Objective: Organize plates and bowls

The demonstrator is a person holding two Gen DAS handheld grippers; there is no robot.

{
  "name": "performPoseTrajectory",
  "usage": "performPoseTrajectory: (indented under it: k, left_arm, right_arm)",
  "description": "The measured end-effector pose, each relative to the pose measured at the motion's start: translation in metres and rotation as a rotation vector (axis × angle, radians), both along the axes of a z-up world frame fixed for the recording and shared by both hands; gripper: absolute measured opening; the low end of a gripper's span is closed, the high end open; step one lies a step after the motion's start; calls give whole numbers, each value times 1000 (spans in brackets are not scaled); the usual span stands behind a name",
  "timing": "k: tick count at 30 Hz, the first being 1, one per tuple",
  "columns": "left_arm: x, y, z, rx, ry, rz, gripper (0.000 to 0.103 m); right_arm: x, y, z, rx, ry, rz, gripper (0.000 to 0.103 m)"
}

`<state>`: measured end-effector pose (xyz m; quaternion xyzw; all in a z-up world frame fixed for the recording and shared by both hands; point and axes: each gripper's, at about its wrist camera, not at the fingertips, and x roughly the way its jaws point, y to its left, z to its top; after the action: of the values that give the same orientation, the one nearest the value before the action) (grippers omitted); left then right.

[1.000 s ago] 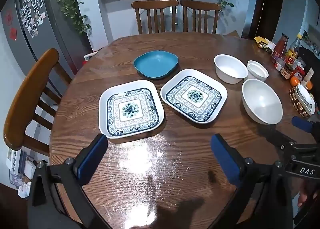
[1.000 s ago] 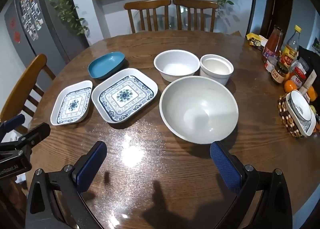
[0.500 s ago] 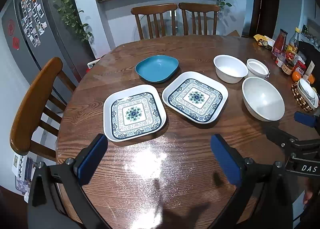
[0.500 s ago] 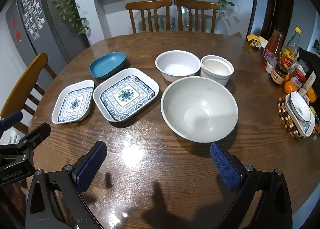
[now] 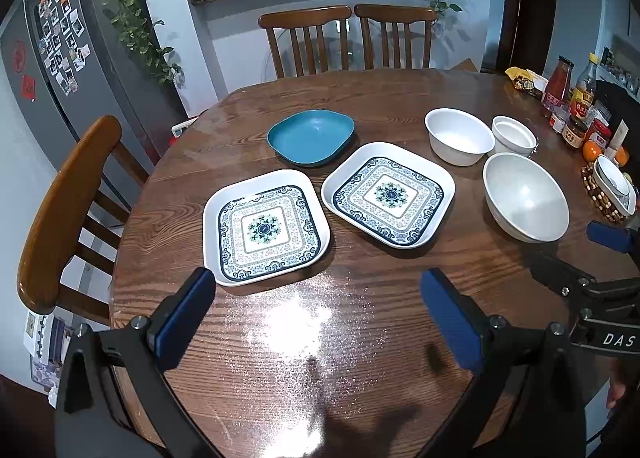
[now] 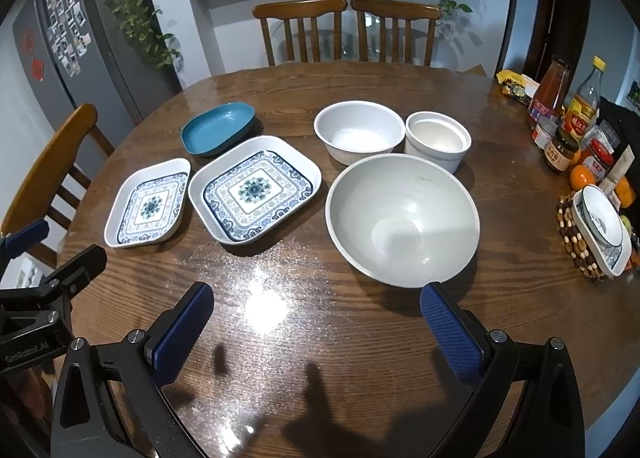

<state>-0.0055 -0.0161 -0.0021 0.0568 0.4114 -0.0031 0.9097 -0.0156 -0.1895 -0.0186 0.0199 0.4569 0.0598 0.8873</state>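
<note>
My left gripper (image 5: 316, 310) hangs over the near edge of the table (image 5: 400, 98), jaws spread wide and empty, with the left patterned plate (image 5: 265, 232) just ahead. My right gripper (image 6: 316, 322) is equally wide and holds nothing; the large white bowl (image 6: 402, 220) sits just beyond its right fingertip.

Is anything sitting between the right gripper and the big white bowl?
Nothing visible. Only bare table lies between the open right gripper and the big white bowl, whose near rim sits just beyond the right-hand jaw.
</note>
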Motion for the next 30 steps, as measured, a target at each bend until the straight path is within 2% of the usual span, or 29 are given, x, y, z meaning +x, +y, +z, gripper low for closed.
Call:
performPoseTrajectory:
  k: [30]
  left_arm:
    - [6, 3, -9, -16, 39, -7, 102]
  right_arm:
    - [4, 8, -5, -8, 25, 22, 103]
